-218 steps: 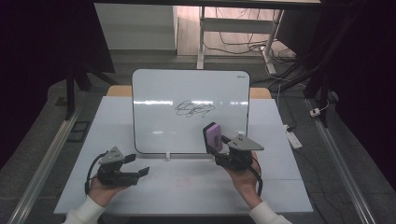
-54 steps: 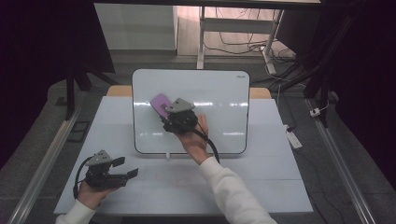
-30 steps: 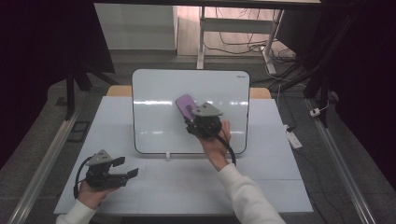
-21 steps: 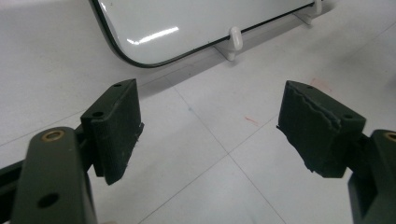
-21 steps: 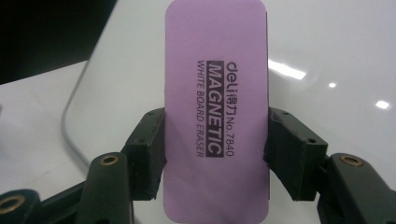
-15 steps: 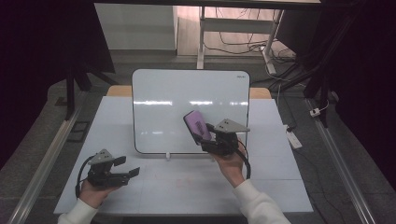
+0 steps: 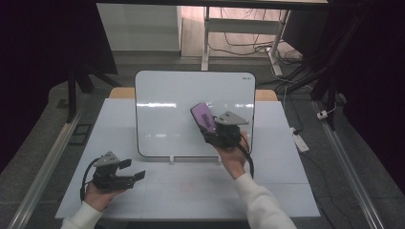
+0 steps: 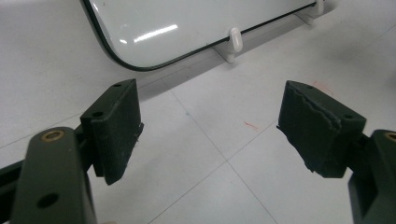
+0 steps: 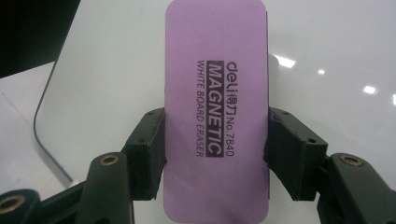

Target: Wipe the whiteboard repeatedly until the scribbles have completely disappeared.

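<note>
Your right gripper [image 7: 216, 125] clamps the eraser [image 9: 217, 107] over the board [image 7: 167, 114], which looks clean, so wiping seems done; your left gripper [image 7: 128, 170] rests wide open, empty, on the surface [image 7: 191, 191].

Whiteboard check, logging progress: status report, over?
Right gripper shut on eraser. Left gripper open, idle. Whiteboard blank. Nothing obstructing.

The left hand-held gripper [image 8: 210, 135] is seen with its jaws spread wide above the white bench [image 8: 224, 186]. Farther off, the rounded corner of a whiteboard [image 8: 187, 23] is propped on small white feet [image 8: 235, 42].
</note>
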The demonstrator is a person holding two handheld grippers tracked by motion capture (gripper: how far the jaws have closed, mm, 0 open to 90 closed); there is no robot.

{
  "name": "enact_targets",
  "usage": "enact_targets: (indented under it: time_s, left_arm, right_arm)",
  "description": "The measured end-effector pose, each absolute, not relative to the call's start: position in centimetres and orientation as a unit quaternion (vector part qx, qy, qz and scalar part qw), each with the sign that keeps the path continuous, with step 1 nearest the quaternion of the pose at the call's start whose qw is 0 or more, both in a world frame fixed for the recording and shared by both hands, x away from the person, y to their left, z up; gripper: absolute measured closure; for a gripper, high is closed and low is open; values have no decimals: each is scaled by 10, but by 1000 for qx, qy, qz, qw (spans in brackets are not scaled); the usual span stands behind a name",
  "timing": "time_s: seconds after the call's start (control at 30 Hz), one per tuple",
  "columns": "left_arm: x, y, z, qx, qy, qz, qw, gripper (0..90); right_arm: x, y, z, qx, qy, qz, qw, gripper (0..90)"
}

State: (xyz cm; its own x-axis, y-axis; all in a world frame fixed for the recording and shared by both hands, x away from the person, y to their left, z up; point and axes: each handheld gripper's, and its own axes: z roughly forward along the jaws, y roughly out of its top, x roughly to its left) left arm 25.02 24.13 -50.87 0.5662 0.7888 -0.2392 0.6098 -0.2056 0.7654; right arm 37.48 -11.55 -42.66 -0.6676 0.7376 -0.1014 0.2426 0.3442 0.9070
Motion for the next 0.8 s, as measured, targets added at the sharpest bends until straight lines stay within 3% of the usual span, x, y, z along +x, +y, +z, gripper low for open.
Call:
enact_targets:
  time_s: [0.37, 0.53, 0.63, 0.8]
  left_arm:
    - [248, 249, -509, 764, 456, 102, 445, 221]
    - [248, 248, -508, 765, 455, 103, 444, 221]
    - [248, 246, -508, 766, 455, 102, 443, 220]
    - [248, 245, -508, 767, 454, 104, 440, 220]
  right_arm:
    - [384, -50, -439, 273, 799, 474, 249, 406]
    - [387, -70, -431, 295, 787, 466, 276, 407]
    - [392, -87, -428, 322, 771, 485, 257, 407]
    - [380, -72, -446, 287, 793, 476, 248, 407]
